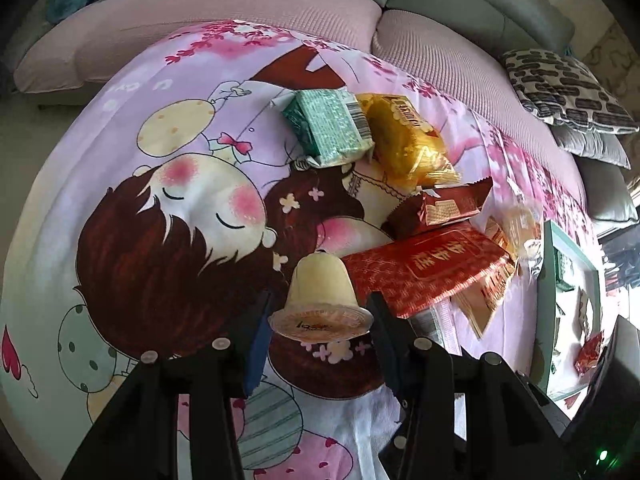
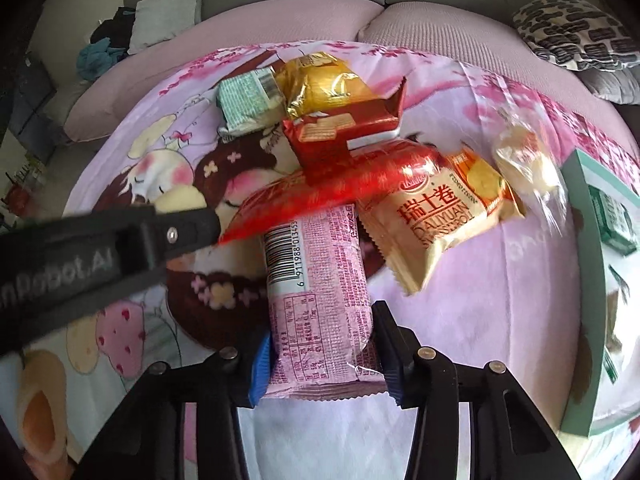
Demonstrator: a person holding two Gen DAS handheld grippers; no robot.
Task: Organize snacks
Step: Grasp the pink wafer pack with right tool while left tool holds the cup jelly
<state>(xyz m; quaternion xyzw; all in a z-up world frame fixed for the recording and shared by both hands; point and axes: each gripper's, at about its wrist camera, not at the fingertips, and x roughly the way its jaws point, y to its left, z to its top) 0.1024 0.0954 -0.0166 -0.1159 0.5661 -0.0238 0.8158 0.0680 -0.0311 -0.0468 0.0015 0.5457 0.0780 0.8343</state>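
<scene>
Two snacks are gripped: the right gripper [image 2: 322,364] clamps a pink barcoded packet [image 2: 316,292]; at two o'clock, a beige pack [image 2: 434,220] apparently reads "Daliyuan." The left gripper [image 1: 320,328] pinches a yellow jelly cup [image 1: 320,300].

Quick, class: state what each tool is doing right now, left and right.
Left tool: closed on the pale yellow bell-shaped plastic jelly cup.
Right tool: closed on the pink printed foil snack packet.
</scene>
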